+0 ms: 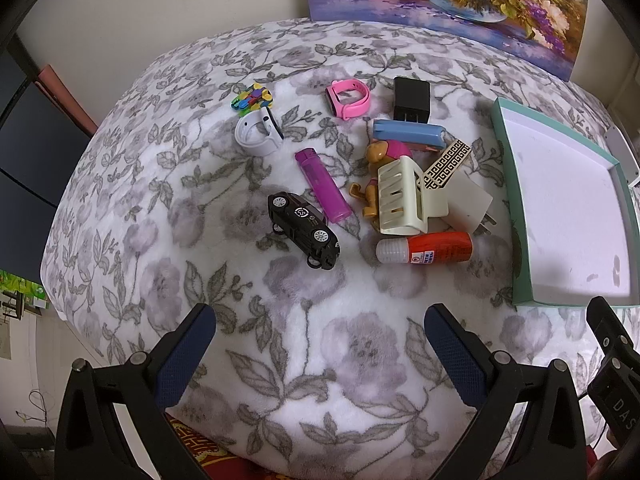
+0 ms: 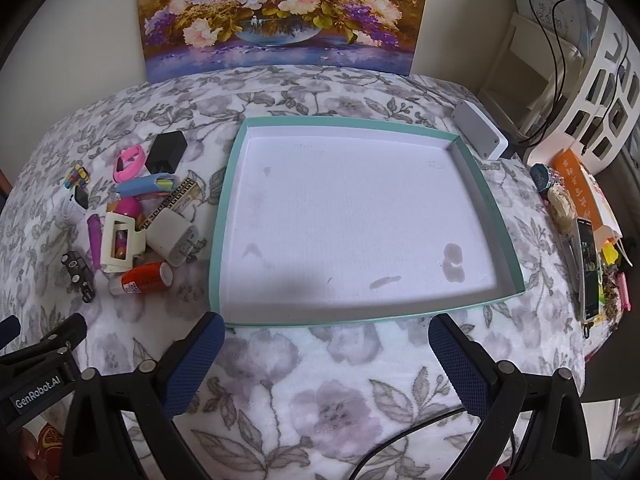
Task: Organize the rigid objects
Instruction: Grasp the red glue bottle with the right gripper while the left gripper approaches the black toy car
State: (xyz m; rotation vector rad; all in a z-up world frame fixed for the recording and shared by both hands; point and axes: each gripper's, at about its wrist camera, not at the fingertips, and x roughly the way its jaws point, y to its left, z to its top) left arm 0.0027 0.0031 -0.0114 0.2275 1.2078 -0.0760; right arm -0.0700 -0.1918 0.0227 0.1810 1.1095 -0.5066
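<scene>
The left hand-held gripper [image 1: 320,344] hovers with jaws apart and empty, short of the toy car [image 1: 305,231] on the floral worktop [image 1: 160,208]. The car looks light, stiff and slick, best pinched across its flanks. The right hand-held gripper [image 2: 326,354], likewise spread, faces the empty tray [image 2: 224,216].

A shallow teal-rimmed cardboard tray [image 2: 484,184] with a stained white floor is lying flat and empty, while just left of it small rigid things are sitting in a loose cluster. A black toy car [image 1: 305,230], a purple plastic lighter [image 1: 323,185], a white open wristband [image 1: 259,137], a pink watch strap [image 1: 347,98] and a black cube charger [image 1: 411,99] are lying apart. A cream hair claw [image 1: 404,200], a white plug adapter [image 1: 468,204], a blue flat case [image 1: 408,132] and a red glue bottle on its side [image 1: 426,248] are crowding together.
</scene>
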